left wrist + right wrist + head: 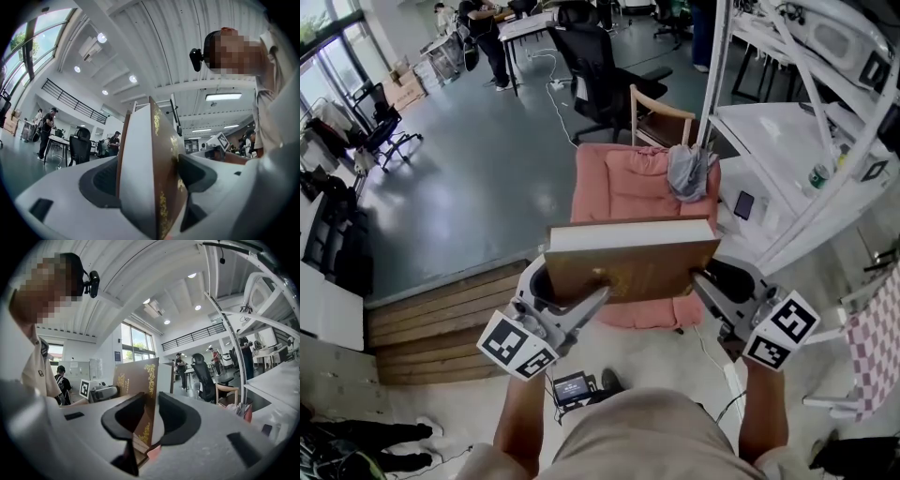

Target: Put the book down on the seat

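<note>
A thick book [630,261] with a brown, gold-printed cover and white page edges hangs in the air in front of the pink cushioned seat [619,183]. It is held level, with both grippers on it. My left gripper [602,281] is shut on its left end. In the left gripper view the book [161,154] stands between the two dark pads [101,180]. My right gripper [697,277] is shut on the right end. In the right gripper view its jaws clamp the cover and the edge of the book [137,380]. A crumpled grey cloth [688,172] lies on the seat's back right corner.
The seat rests on a wooden chair [661,108], with a black office chair [598,70] behind it. A white table [769,141] with a phone [743,204] stands at the right, beside white frame bars. A wooden step [441,323] lies at the left. A small device [572,386] sits by the person's feet.
</note>
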The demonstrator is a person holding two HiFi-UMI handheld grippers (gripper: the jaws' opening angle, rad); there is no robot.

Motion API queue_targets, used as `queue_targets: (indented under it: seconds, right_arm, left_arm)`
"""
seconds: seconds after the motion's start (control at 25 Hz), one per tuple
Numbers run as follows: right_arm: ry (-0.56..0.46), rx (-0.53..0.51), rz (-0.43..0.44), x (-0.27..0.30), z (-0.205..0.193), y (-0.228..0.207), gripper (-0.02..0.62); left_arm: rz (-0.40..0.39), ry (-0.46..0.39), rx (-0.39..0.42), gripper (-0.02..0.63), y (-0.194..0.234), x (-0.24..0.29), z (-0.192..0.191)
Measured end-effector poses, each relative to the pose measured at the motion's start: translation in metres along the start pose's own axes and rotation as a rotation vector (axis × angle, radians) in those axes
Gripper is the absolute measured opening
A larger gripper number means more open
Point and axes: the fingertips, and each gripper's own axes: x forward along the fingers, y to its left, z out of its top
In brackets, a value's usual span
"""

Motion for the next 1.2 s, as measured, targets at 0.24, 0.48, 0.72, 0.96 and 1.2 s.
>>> queue_targets:
  seconds: [0.24, 0.48, 0.72, 0.96, 1.2]
  right_arm:
    - [0.007, 0.002, -0.037, 0.039, -0.001, 0.000, 0.084]
    - [0.021, 0.007, -0.050, 0.071, -0.007, -0.001, 0.085]
    - [0.041, 0.051, -0.035, 0.092, -0.019, -0.021, 0.085]
    - [0.060, 0.104, -0.004, 0.109, -0.038, -0.063, 0.084]
    - [0.092, 0.121, 0.028, 0.125, -0.041, -0.090, 0.084]
  left_arm:
    - [-0.024, 0.001, -0.009, 0.353, 0.041, -0.004, -0.001]
    - [-0.036, 0.005, -0.027, 0.353, 0.074, -0.009, -0.008]
    - [-0.018, 0.036, -0.049, 0.354, 0.097, 0.002, -0.024]
    - [0.028, 0.073, -0.065, 0.356, 0.117, 0.029, -0.051]
    - [0.071, 0.091, -0.087, 0.357, 0.134, 0.048, -0.062]
